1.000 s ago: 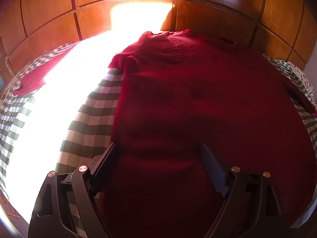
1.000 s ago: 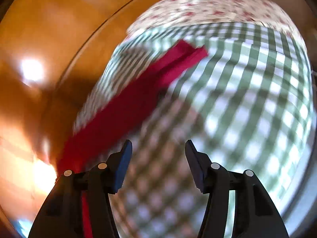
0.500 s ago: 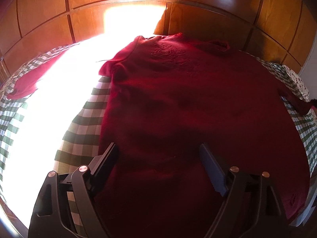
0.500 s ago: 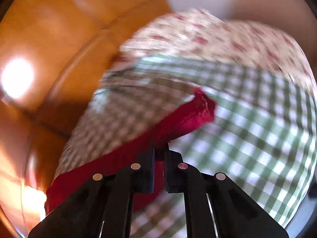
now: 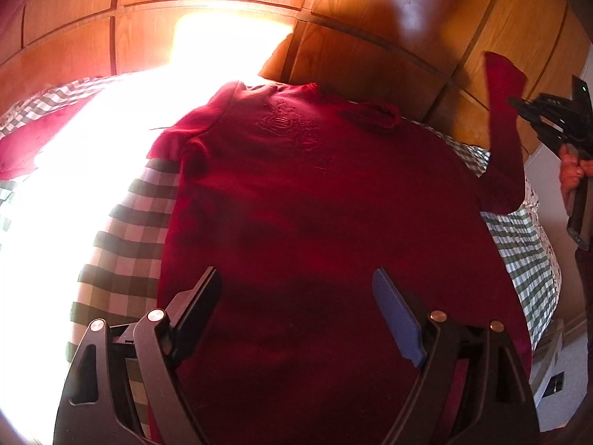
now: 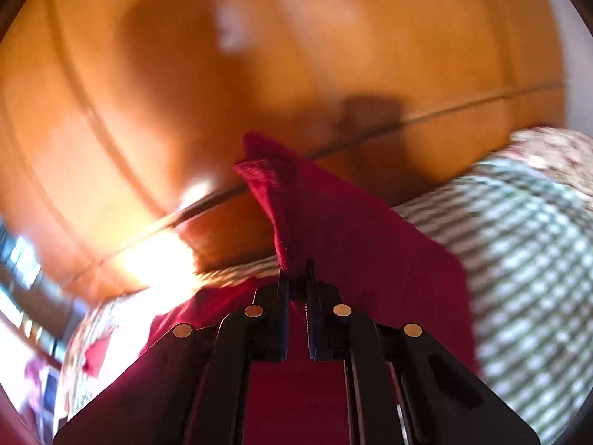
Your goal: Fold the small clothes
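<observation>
A dark red long-sleeved top [image 5: 326, 204] lies spread flat on a green-and-white checked bed cover [image 5: 126, 230]. My left gripper [image 5: 296, 296] hovers open above the lower half of the top, nothing between its fingers. My right gripper [image 6: 297, 278] is shut on the top's right sleeve [image 6: 333, 222], near the cuff, and holds it up off the bed. From the left wrist view the lifted sleeve [image 5: 502, 118] stands upright at the far right, with the right gripper [image 5: 519, 105] and a hand [image 5: 572, 170] beside it. The other sleeve [image 5: 33, 141] lies out to the left in glare.
A wooden panelled headboard [image 5: 370, 18] runs behind the bed. Strong sunlight washes out the left part of the cover [image 5: 66, 193]. A floral pillow or sheet [image 6: 548, 148] lies at the bed's right end. The bed edge and floor [image 5: 556, 371] show at the lower right.
My right gripper closed on the sleeve, then swung up and rolled, lifting the sleeve off the cover. My left gripper rose slightly and stayed open over the top.
</observation>
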